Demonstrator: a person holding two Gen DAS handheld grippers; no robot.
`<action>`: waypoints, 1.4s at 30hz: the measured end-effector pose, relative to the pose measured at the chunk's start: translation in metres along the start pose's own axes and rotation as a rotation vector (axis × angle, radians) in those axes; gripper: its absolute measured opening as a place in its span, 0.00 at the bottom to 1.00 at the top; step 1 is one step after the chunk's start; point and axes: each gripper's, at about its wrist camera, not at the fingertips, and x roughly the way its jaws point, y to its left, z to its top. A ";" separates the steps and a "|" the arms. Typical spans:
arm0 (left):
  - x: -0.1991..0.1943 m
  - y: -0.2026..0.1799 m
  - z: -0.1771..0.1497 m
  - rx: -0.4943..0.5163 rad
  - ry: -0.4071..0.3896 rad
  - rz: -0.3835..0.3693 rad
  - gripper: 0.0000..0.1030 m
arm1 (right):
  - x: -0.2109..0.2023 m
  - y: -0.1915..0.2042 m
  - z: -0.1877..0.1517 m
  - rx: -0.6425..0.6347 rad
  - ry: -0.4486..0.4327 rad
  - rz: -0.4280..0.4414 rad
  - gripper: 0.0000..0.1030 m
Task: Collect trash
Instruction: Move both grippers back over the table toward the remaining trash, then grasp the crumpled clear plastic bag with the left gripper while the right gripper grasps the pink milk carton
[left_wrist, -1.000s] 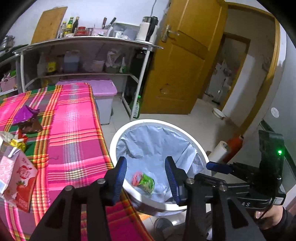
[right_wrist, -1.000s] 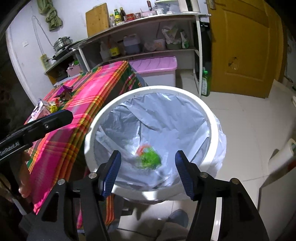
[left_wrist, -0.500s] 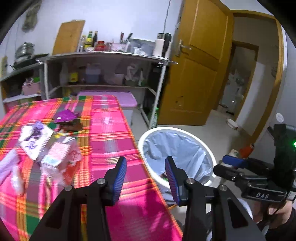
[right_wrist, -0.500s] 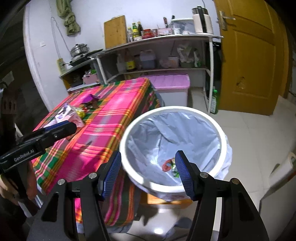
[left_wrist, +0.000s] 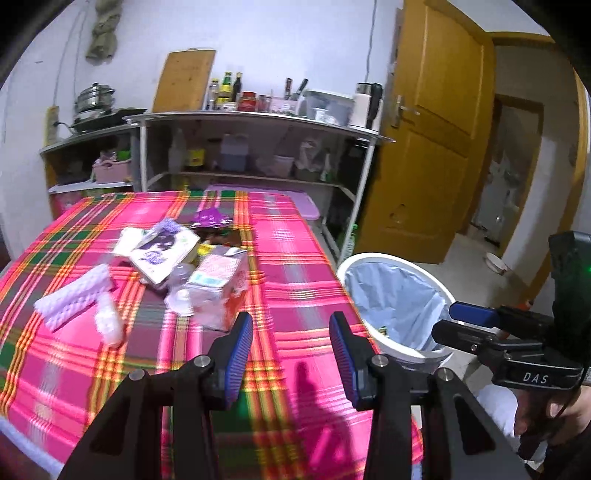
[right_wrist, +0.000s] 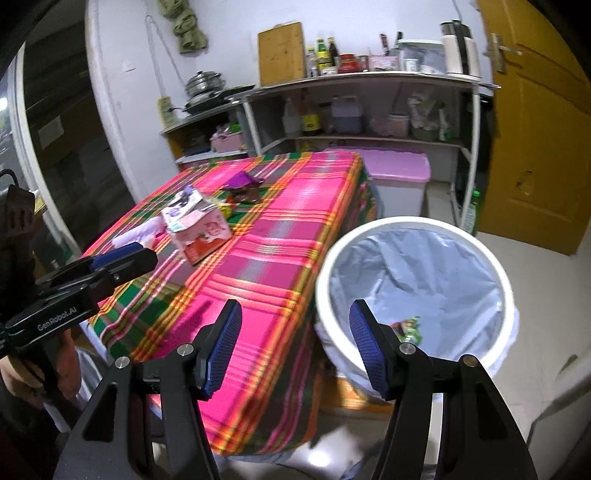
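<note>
A white trash bin (left_wrist: 397, 258) with a blue liner stands right of the table; it also shows in the right wrist view (right_wrist: 413, 225), with a green and red wrapper (right_wrist: 408, 328) inside. Trash lies mid-table: a pink carton (left_wrist: 218, 284), a purple-printed packet (left_wrist: 162, 251), a white foam sleeve (left_wrist: 74, 297), a purple wrapper (left_wrist: 210, 218). My left gripper (left_wrist: 291, 350) is open and empty over the table's near edge. My right gripper (right_wrist: 295, 347) is open and empty, between table edge and bin, and shows in the left wrist view (left_wrist: 476, 321).
The table has a pink plaid cloth (left_wrist: 288, 266). Behind it stand metal shelves (left_wrist: 255, 122) with bottles and jars, and a pink-lidded storage box (right_wrist: 395, 173). A yellow door (left_wrist: 424, 147) stands open at the right. Tiled floor surrounds the bin.
Both grippers have pulled back and up from over the bin. The left view has swung left onto the table, bringing the pile of trash into view. Both stay open.
</note>
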 end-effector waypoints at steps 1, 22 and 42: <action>-0.002 0.004 0.000 -0.004 -0.002 0.007 0.42 | 0.002 0.003 0.001 -0.002 0.003 0.008 0.60; 0.005 0.122 0.004 -0.168 0.005 0.278 0.42 | 0.051 0.062 0.034 -0.075 0.040 0.073 0.60; 0.051 0.156 -0.004 -0.254 0.099 0.220 0.26 | 0.108 0.114 0.069 -0.043 0.061 0.089 0.60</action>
